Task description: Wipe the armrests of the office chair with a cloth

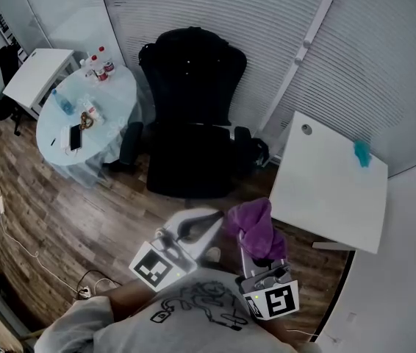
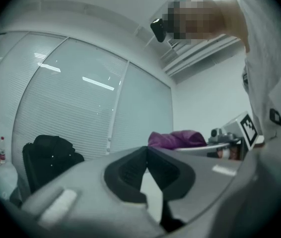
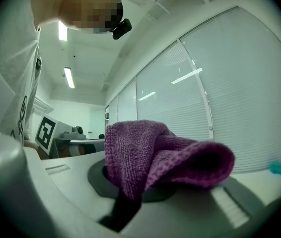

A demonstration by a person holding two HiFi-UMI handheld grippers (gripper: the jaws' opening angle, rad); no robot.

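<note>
Cloth [image 3: 160, 155] ready, chair [image 1: 189, 123] not wiped yet.
My right fingers [image 3: 97, 176] are clamped on it, left fingers [image 2: 125, 170] pressed together, empty; next I reach for the right armrest [image 1: 243, 140].

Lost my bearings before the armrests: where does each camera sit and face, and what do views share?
Head view: on the person's head, facing steeply down at the black office chair; shows left gripper, right gripper, shirt.
Left gripper view: on that gripper, angled up at window blinds; shut empty jaws, shirt.
Right gripper view: on that gripper, angled up at window blinds; jaws clamp the purple cloth.
Shared: the purple cloth in all three.
</note>
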